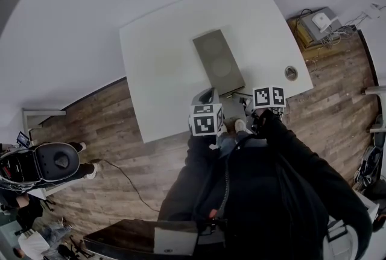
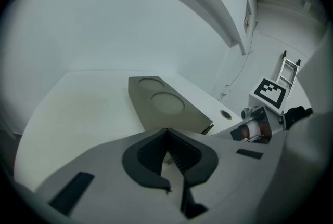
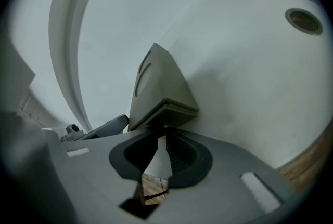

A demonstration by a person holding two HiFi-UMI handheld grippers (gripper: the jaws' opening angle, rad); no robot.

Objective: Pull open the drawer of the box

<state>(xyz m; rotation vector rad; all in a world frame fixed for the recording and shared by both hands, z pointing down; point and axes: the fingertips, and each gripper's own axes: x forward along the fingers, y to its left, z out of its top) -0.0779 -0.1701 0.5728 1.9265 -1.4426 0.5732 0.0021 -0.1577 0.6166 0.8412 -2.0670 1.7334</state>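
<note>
Overhead, from the head view, a long olive-grey box [image 1: 218, 61] with two round recesses in its lid lies mid-way across a white rectangular table [image 1: 163, 72], running from 11 o'clock to 5 o'clock. The left gripper [image 1: 206, 99] sits at the box's 7 o'clock corner and the right gripper [image 1: 236, 105] at its 5 o'clock end. A round metal-rimmed cable hole [image 1: 291, 73] lies at the box's 3 o'clock.

Next, in the left gripper view, the box lies at 12 o'clock, apart from the jaws. These are drawn in to a thin wedge with the tips together, holding nothing but a sliver of table.

Last, in the right gripper view, the jaws meet at the lower lip of the drawer [image 3: 169, 114] in the box's near end, at 12 o'clock. They seem to pinch it.
</note>
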